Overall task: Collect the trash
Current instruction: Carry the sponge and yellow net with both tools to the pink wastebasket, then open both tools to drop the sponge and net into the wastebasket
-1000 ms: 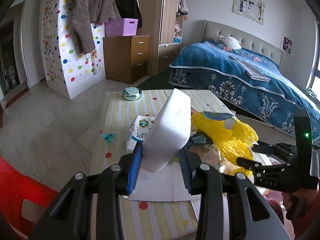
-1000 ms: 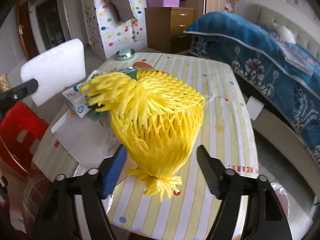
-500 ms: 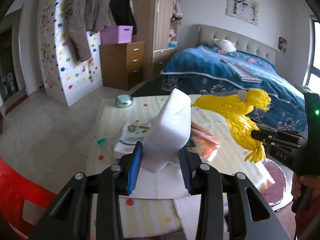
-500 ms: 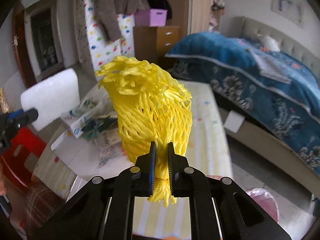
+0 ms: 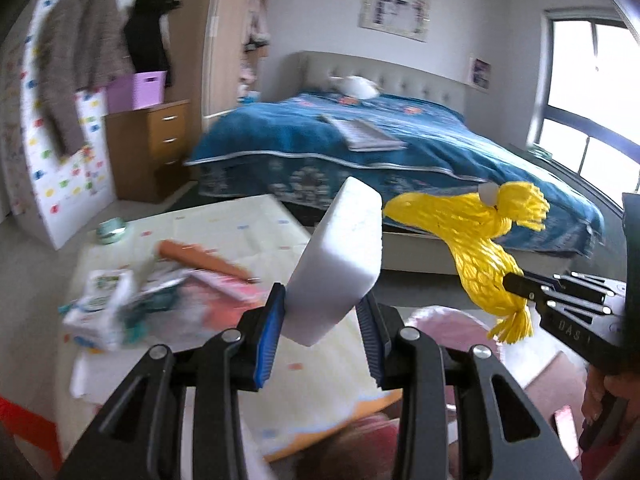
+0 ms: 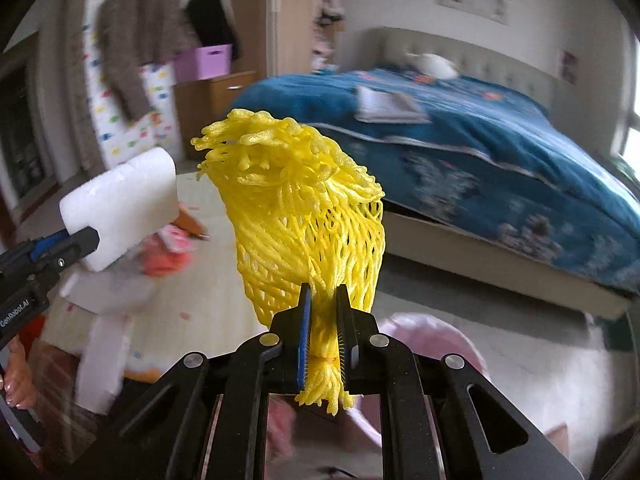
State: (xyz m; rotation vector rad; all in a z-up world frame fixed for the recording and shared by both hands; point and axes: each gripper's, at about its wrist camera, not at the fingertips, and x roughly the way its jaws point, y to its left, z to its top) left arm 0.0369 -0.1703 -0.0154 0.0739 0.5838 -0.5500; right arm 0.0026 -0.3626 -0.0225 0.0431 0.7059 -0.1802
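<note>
I have my left tongs [image 5: 320, 340] pinching the foam block [image 5: 340, 256] by its lower end, the block tilting up above the worktop [image 5: 240, 232]. My right tongs [image 6: 323, 332] are pressed tight on the yellow net [image 6: 304, 216] near its tasselled end, held off the worktop's edge, toward the bed [image 5: 400, 148], just above a pink bag [image 5: 448, 320].

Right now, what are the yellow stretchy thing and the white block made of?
The yellow net looks like soft foam mesh, the kind wrapped round fruit: matte, puffy strands woven into open diamonds, with a frayed end. The right tongs squeeze it thin. The white block looks like packing foam: matte, slightly grainy, with rounded edges. It could be a dense sponge. The left tongs hold it.
</note>
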